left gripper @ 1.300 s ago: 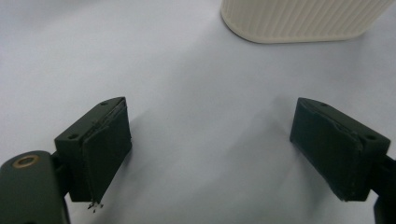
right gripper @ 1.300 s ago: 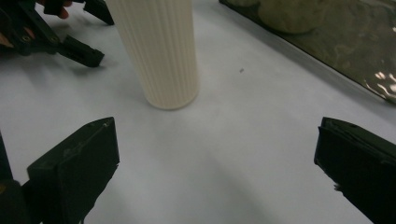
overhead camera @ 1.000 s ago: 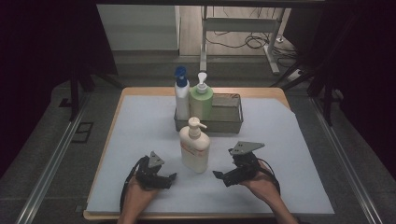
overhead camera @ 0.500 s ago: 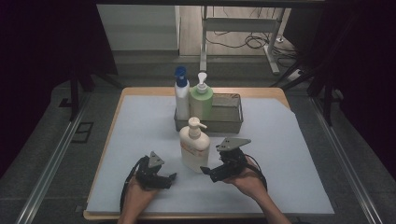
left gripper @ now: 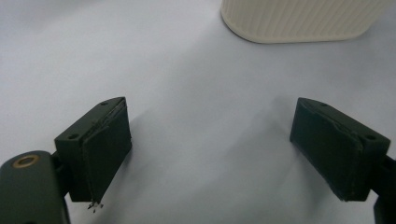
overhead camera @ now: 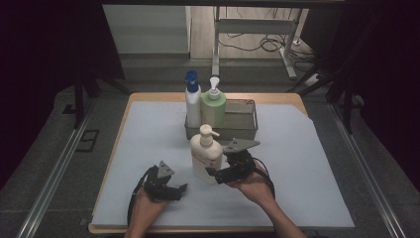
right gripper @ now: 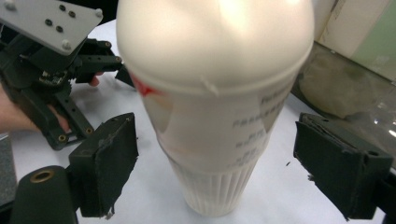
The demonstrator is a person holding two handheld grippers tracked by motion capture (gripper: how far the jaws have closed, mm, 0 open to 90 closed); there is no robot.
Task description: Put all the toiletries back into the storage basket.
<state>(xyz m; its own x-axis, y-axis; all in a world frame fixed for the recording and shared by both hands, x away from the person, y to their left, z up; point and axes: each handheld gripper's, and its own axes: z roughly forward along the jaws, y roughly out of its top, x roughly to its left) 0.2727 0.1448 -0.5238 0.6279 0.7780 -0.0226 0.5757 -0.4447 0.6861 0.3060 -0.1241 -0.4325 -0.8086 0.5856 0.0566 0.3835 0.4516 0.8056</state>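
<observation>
Pale blue-white sheeting covers my wooden counter [overhead camera: 148, 129], with dark floor around it. My right gripper [overhead camera: 218, 174] has its fingers [right gripper: 109, 163] spread on either side of the cream plastic pump bottle [overhead camera: 206, 156]; they have just been closing, yet a gap remains on each side and the pads do not press. Grey print runs down the bottle's front, too blurred to read, beside a red mark; its base is ribbed. It stands upright near the counter's middle, just in front of the grey metal wire basket [overhead camera: 245, 124] that holds a white bottle with a blue cap [overhead camera: 192, 101] and a green pump bottle [overhead camera: 213, 106]. My left gripper [overhead camera: 179, 191] rests low on the sheet, fingers [left gripper: 105, 149] wide apart and holding nothing, the cream bottle's base ahead of them.
</observation>
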